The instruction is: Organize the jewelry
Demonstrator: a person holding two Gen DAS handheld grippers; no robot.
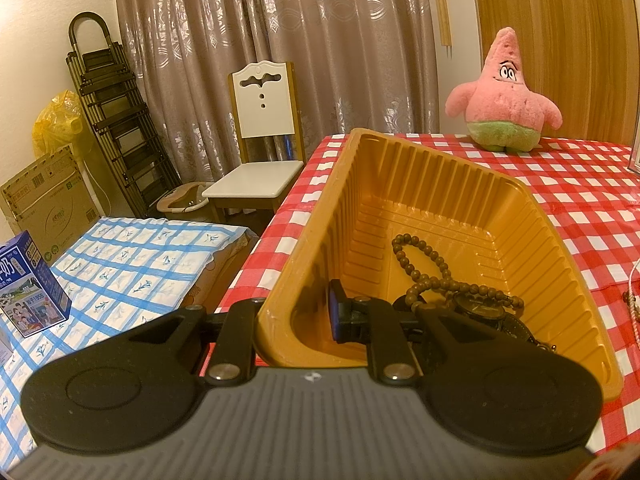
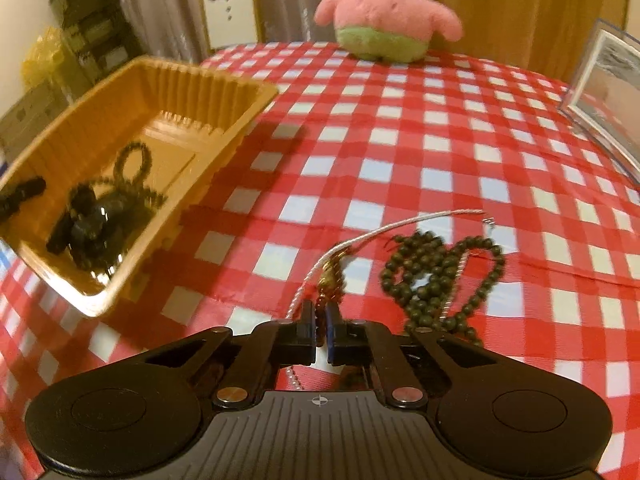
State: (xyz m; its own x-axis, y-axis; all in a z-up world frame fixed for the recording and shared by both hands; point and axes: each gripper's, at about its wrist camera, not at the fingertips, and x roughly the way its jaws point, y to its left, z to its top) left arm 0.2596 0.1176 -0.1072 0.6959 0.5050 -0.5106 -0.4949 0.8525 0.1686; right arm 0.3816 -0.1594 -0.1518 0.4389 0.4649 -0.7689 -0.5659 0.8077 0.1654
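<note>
two grippers at a checked table, one on a tray wall, one on a strand of beads

a table under a red and white checked cloth (image 2: 400, 128) fills both views. an orange plastic tray (image 1: 460, 184) with ribbed walls sits on it, at about ten o'clock in the right wrist view. inside the tray lie a loop of brown beads (image 1: 420, 264) and a dark wristwatch (image 1: 480, 312), touching each other near the tray's near end.

the left gripper (image 1: 296, 316) reaches in from six o'clock of its own view. its tongs are clamped narrow on the tray's near wall, one finger outside the rim and the blue-padded finger (image 1: 335, 312) inside.

the right gripper (image 2: 319, 328) also enters from six o'clock. its tongs are drawn nearly together, pinching a thin strand of small reddish beads (image 2: 320, 316) with a gold-coloured piece on it, which runs up toward twelve o'clock. a silvery twisted cord (image 2: 400, 226) curves away from the same spot toward two o'clock. just beside it, at about three o'clock of the fingertips, a pile of dark green beads (image 2: 440, 276) lies looped on the cloth, outside the tray.

a pink and green plush toy (image 2: 384, 20) sits at the table's far edge at twelve o'clock. a framed picture (image 2: 608, 88) stands at two o'clock. a white chair (image 1: 260, 136) stands beyond the table.
</note>
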